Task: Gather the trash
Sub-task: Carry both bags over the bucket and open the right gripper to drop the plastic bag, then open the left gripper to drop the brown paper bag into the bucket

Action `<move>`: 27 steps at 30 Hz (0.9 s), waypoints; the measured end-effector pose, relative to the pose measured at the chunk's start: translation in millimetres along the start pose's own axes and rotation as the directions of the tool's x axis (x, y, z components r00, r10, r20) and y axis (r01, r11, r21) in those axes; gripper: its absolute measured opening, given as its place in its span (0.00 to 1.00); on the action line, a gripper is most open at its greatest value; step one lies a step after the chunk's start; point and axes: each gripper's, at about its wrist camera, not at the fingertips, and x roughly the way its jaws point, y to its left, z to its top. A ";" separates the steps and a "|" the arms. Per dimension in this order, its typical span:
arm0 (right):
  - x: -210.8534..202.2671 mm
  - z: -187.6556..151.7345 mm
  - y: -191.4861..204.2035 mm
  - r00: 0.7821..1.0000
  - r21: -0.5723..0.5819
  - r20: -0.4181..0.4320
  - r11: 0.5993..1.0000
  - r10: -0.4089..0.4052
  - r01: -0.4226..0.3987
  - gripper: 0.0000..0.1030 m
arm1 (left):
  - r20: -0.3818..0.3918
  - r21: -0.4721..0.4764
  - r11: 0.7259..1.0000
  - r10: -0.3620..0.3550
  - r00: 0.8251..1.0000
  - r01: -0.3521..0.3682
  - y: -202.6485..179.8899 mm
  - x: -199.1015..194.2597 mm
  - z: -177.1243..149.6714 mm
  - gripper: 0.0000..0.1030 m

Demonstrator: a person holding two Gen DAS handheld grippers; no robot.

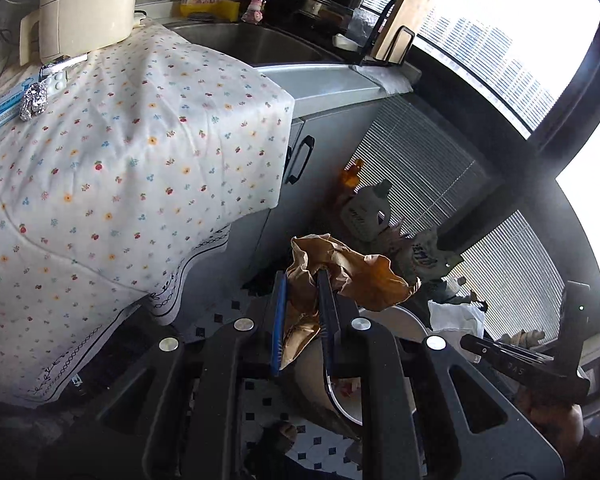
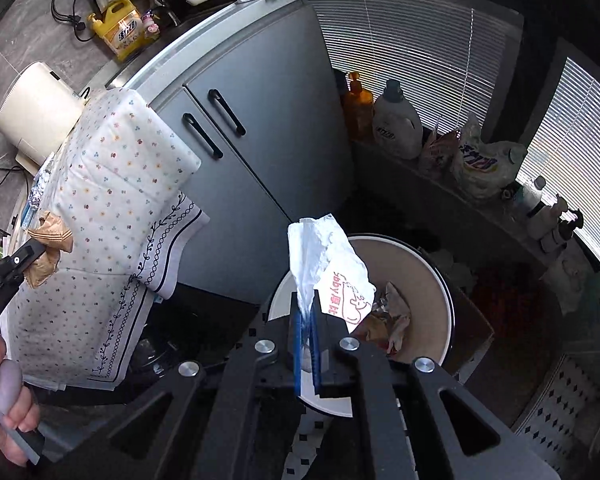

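My left gripper (image 1: 302,280) is shut on a crumpled brown paper bag (image 1: 352,272) and holds it above the round white-rimmed trash bin (image 1: 410,320). In the right wrist view the same gripper (image 2: 40,250) shows at the far left with the brown paper (image 2: 50,240) in it. My right gripper (image 2: 308,308) is shut on a crumpled white tissue wrapper with pink print (image 2: 332,264), held over the near rim of the bin (image 2: 448,292). The bin holds several scraps (image 2: 392,320). A foil ball (image 1: 34,100) and a blister pack (image 1: 56,80) lie on the flowered cloth.
A table under a flowered cloth (image 1: 120,152) stands at the left with a cream kettle (image 1: 84,4). A grey cabinet (image 2: 260,128) with a sink is behind. Detergent bottles (image 2: 396,120) and bags line the ledge by the window blinds. The floor is tiled.
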 end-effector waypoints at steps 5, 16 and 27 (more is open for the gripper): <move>-3.4 -13.7 -22.3 1.000 0.027 -0.001 0.999 0.021 -0.021 0.52 | -0.030 0.035 0.999 -0.018 0.999 0.019 -25.3 9.1 -14.4 0.15; -36.4 -33.3 -70.2 0.999 0.084 0.035 0.996 -0.034 0.031 0.55 | -0.140 0.120 0.989 -0.070 0.988 0.087 -77.0 47.5 -38.3 0.15; -65.1 -54.6 -103.4 0.993 0.155 0.065 0.984 -0.097 0.086 0.57 | -0.291 0.183 0.962 -0.145 0.946 0.203 -125.9 91.5 -63.2 0.51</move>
